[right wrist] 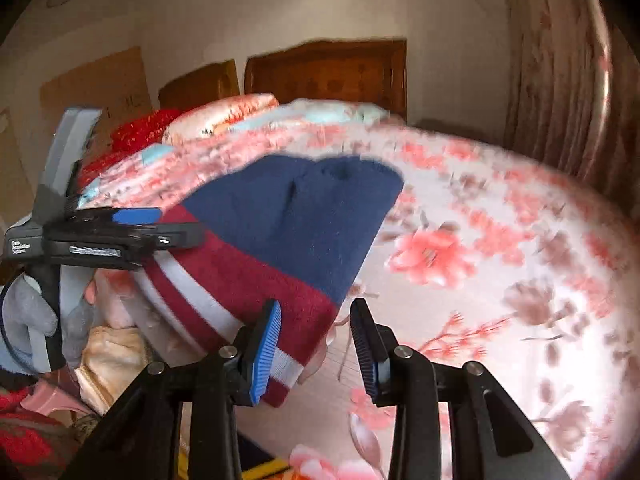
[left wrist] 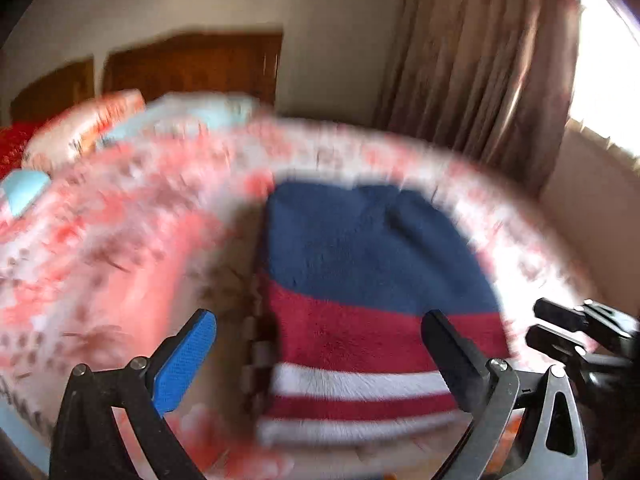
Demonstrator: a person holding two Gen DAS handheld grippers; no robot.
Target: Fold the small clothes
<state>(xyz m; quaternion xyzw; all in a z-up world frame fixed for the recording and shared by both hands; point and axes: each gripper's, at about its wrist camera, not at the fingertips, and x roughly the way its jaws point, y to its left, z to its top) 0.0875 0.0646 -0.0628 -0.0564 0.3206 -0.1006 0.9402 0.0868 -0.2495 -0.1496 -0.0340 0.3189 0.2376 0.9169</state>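
A: Right wrist cam: striped garment (right wrist: 280,240) lies folded on the floral bedspread (right wrist: 500,260), compact, edges roughly lined up. Prob. one fold left, or just smoothing.

B: Claws?

A: Right gripper (right wrist: 316,344) part spread, blue pad beside the garment's near corner, nothing pinched. Left gripper (left wrist: 320,360) spread wide over the garment, empty too.
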